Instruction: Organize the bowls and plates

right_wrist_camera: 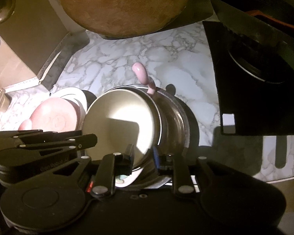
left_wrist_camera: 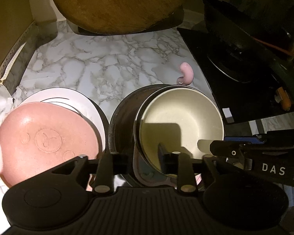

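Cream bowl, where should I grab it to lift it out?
Probably by the thin rim, coming from above. The cream bowl sits upright, nested in the dark bowl, so its sides are hidden. Put one finger inside and one outside.

Cream bowl [left_wrist_camera: 181, 117], pink plate [left_wrist_camera: 47, 139], seemingly grey-veined marble counter [left_wrist_camera: 107, 62].

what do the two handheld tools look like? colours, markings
Both are matte black plastic. The left tool has a ribbed body, two round side discs, silver pivot bolts and blue finger pads. The right tool matches, with blue pads and a red spot near a link; its side reads "DAS" in white in the left wrist view.
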Demonstrator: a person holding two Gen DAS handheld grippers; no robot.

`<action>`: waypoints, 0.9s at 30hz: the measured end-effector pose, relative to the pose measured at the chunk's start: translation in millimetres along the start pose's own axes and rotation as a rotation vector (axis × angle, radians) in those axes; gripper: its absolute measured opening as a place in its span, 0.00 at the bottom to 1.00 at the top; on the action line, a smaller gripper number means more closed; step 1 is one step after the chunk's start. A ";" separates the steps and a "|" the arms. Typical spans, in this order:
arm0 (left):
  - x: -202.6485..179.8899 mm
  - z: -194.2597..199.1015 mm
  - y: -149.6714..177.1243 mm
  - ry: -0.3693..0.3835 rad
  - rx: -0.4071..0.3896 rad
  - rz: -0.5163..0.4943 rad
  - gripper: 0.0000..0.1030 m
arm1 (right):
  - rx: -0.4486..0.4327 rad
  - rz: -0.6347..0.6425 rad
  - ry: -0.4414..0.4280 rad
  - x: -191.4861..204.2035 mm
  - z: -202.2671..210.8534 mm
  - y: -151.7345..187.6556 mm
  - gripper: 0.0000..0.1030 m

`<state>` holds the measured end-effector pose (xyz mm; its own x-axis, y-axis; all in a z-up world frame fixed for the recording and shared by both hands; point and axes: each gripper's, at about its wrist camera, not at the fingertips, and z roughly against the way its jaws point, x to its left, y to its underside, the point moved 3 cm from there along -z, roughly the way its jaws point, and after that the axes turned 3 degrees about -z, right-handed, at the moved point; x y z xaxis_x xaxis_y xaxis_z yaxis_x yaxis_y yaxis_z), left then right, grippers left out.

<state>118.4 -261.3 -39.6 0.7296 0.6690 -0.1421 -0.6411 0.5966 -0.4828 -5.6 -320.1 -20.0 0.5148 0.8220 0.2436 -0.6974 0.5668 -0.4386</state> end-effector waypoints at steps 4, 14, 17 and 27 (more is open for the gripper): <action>4.7 6.4 1.4 0.018 -0.012 -0.002 0.53 | -0.006 0.002 -0.016 -1.3 5.7 1.5 0.23; 26.2 27.2 -4.8 0.001 -0.071 -0.034 0.73 | 0.003 0.020 -0.032 -9.5 19.1 8.4 0.52; 39.5 27.2 -10.2 -0.015 -0.079 -0.018 0.75 | -0.013 0.030 -0.035 -11.6 23.3 11.6 0.72; 65.9 8.2 -31.3 -0.047 -0.064 0.004 0.75 | 0.019 -0.028 -0.041 -31.6 17.8 28.4 0.75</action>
<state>184.6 -232.2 -26.7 0.7140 0.6924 -0.1042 -0.6265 0.5653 -0.5366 -50.6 -329.0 -24.7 0.5134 0.8074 0.2907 -0.6926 0.5898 -0.4152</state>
